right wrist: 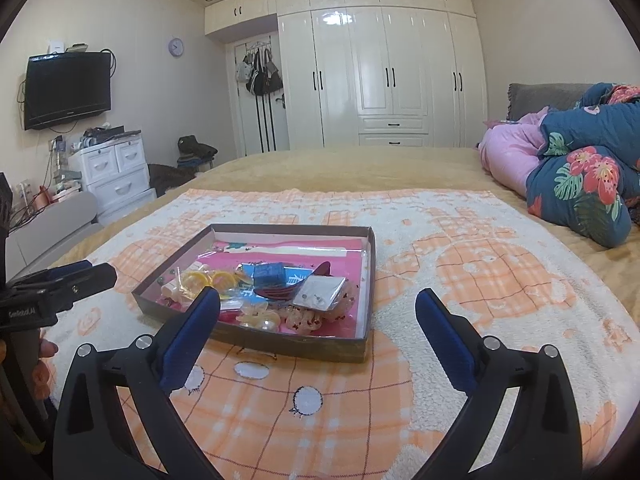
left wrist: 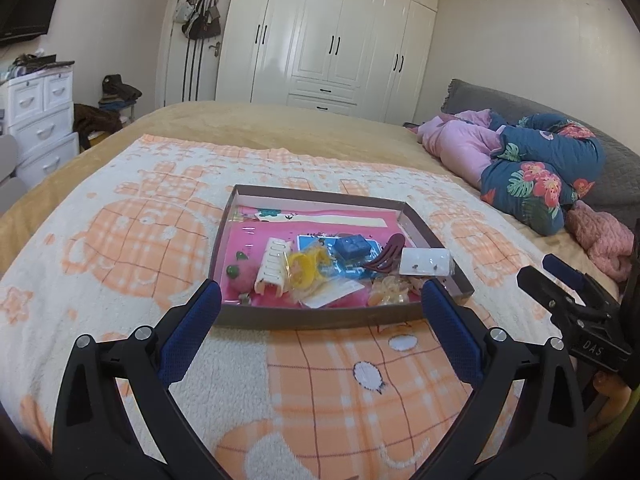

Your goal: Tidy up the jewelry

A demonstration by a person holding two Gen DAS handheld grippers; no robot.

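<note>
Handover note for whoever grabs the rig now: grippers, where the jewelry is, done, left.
Left hand-held gripper: open, empty, short of the tray.
Right hand-held gripper: open, empty, also short of it.
Jewelry: heaped in the tray on the blanket: white hair claw, yellow rings, blue box, dark red clip, earring card.
Done: pieces look gathered in.
Left: possibly tidying the heap; cannot tell.

The right gripper reads "DAS"; the left gripper reads "GenRobot.AI".

The tray's small pieces overlap; those underneath are partly hidden. The left gripper's finger covers its near corner. The studs on the card are too small to tell.
</note>
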